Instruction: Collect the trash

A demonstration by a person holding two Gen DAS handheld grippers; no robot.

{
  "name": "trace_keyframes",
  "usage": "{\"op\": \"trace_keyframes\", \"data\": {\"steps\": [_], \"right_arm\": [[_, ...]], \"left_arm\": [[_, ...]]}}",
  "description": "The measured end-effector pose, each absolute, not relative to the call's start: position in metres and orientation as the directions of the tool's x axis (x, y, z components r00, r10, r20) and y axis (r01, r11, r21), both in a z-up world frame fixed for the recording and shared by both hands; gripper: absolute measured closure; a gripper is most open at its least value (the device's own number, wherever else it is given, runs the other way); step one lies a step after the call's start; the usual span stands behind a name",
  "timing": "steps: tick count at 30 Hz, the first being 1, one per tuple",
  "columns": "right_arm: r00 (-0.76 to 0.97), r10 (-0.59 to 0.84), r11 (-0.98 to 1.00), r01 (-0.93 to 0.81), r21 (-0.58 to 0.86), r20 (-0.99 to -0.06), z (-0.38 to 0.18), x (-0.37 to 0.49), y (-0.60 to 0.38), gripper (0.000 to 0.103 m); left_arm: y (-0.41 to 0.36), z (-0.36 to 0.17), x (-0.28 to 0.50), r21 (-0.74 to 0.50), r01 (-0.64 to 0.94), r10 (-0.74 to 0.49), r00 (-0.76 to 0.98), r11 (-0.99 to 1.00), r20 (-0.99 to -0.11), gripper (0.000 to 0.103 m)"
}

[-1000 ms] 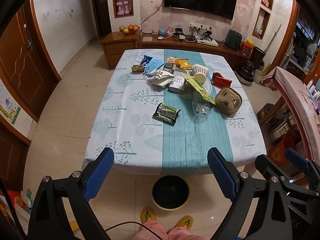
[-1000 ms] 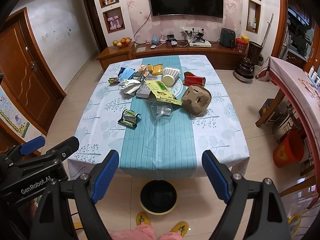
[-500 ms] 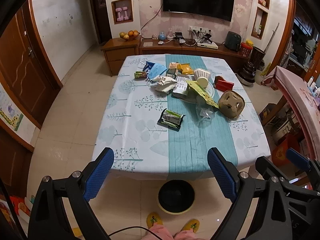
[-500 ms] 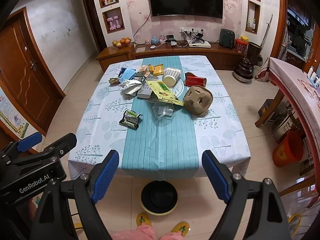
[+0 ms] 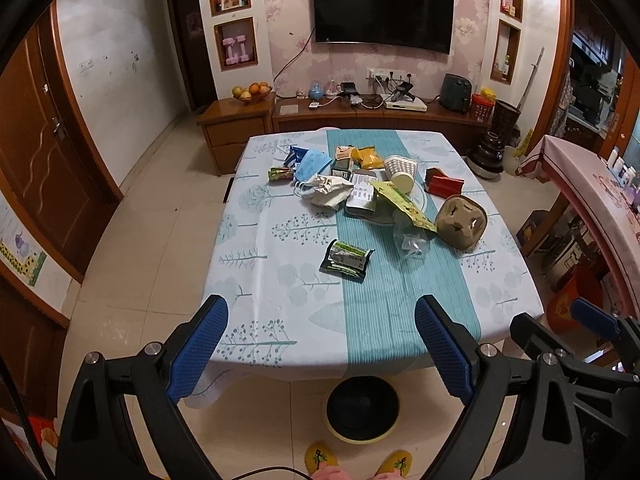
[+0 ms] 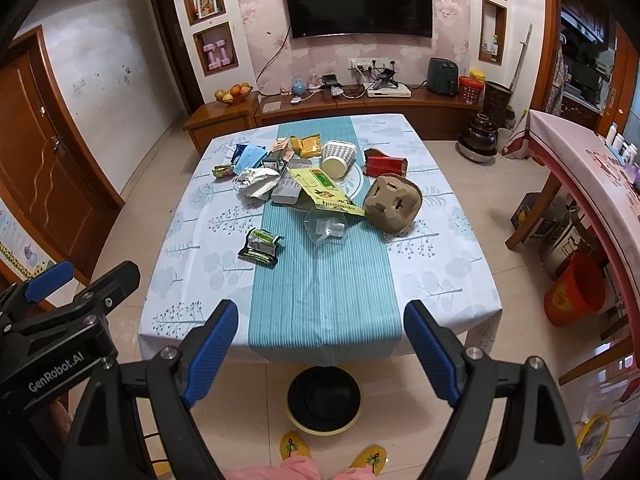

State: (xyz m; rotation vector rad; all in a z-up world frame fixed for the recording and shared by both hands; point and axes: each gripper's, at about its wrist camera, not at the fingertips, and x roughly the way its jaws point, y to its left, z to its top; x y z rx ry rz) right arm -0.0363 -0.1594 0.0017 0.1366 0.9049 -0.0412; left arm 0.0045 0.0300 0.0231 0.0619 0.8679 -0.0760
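Trash lies scattered over the far half of a table (image 5: 280, 320) (image 6: 440, 292) with a teal runner. Nearest is a dark green wrapper (image 5: 346, 260) (image 6: 260, 246), then a clear plastic piece (image 5: 410, 240) (image 6: 326, 227). A brown cardboard cup carrier (image 5: 460, 222) (image 6: 393, 202), a yellow-green packet (image 6: 322, 190), a paper cup (image 5: 400, 172) (image 6: 338, 157), a red box (image 6: 386, 165) and a blue mask (image 5: 310, 165) lie farther back. My left gripper (image 5: 320, 344) and right gripper (image 6: 320, 344) hang open before the table's near edge, each holding nothing.
A round black bin (image 5: 362, 408) (image 6: 324, 398) stands on the floor under the table's near edge. The person's yellow slippers (image 6: 294, 446) show below. A second table (image 6: 580, 168) and a red bucket (image 6: 576, 290) stand at the right. A TV cabinet (image 5: 380, 116) lines the far wall.
Both grippers have tilted up and drawn a little closer to the table; the table sits higher and larger in view. Nothing on the table has moved and both stay open.
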Motion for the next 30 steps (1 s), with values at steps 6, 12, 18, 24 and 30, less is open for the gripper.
{"op": "trace_keyframes", "data": {"steps": [6,12,18,24,30], "right_arm": [[0.625,0.007,0.987,0.120,0.104,-0.781,0.002,-0.034,-0.155,0.017],[0.636,-0.022,0.985,0.147,0.093,-0.772,0.004,-0.032,-0.150,0.018],[0.647,-0.055,0.981,0.178,0.081,-0.760,0.008,-0.029,-0.147,0.017],[0.654,-0.091,0.976,0.210,0.064,-0.751,0.009,-0.025,-0.147,0.018],[0.653,-0.095,0.974,0.218,0.067,-0.752,0.007,-0.014,-0.159,0.018]], "left_arm": [[0.037,0.025,0.010,0.019,0.122,-0.065,0.650,0.992,-0.757,0.010],[0.044,0.024,0.019,0.003,0.138,-0.089,0.656,0.990,-0.749,0.010],[0.042,0.024,0.026,-0.007,0.183,-0.127,0.658,0.983,-0.742,0.010],[0.034,0.019,0.037,-0.022,0.224,-0.163,0.637,0.974,-0.753,0.009],[0.023,0.014,0.052,-0.028,0.222,-0.164,0.628,0.975,-0.761,0.009]]}}
